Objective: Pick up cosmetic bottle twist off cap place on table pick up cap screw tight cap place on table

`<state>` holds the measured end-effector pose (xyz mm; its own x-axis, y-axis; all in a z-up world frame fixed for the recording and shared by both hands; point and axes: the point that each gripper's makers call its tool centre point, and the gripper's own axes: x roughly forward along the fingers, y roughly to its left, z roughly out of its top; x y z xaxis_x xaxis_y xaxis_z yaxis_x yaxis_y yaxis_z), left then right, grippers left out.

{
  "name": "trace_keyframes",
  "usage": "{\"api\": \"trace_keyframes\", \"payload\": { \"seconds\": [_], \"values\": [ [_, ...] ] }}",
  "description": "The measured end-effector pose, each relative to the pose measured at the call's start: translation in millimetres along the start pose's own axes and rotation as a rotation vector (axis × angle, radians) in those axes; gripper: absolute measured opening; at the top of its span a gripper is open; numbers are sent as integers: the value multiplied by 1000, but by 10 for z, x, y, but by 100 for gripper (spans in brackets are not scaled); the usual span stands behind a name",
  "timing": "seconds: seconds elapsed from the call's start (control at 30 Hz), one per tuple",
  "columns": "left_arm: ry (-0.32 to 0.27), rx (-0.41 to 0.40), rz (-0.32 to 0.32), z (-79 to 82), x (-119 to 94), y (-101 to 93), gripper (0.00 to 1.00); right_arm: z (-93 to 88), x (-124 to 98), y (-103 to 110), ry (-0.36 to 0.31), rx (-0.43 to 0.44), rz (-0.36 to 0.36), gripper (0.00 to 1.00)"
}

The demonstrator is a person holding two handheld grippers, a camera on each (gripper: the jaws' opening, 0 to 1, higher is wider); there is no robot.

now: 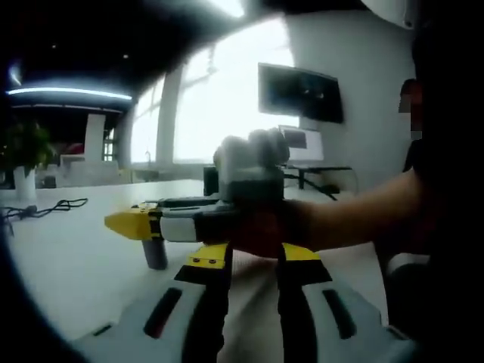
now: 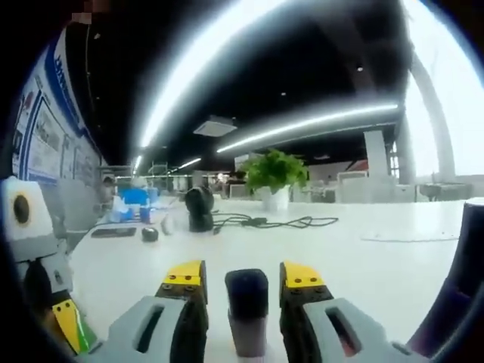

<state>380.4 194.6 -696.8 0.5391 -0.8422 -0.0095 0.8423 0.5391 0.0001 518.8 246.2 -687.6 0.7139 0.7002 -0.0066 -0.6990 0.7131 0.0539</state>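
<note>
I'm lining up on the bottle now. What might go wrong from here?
1. The cosmetic bottle stands upright, narrow and tall between the open right tongs; an off-centre close could tip it.
2. In the left gripper view the right tongs' yellow tips sit level with the bottle's top, so they might catch only the dark cap.
3. The left tongs are nearby and could collide.

The white table (image 2: 393,265) carries a potted plant (image 2: 275,179), a black cable (image 2: 261,221) (loosely coiled) and the cosmetic bottle (image 2: 247,310).
</note>
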Motion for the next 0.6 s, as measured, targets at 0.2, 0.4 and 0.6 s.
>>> {"api": "trace_keyframes", "payload": {
  "seconds": [0.2, 0.4, 0.6],
  "values": [
    [-3, -3, 5, 7, -5, 15, 15, 184, -108, 13, -32, 64, 4, 28],
    [-24, -23, 30, 42, -29, 89, 15, 350, -249, -2, -48, 44, -21, 28],
    [-22, -16, 33, 35, -27, 88, 15, 522, -525, 1, -76, 18, -38, 28]
  ]
}}
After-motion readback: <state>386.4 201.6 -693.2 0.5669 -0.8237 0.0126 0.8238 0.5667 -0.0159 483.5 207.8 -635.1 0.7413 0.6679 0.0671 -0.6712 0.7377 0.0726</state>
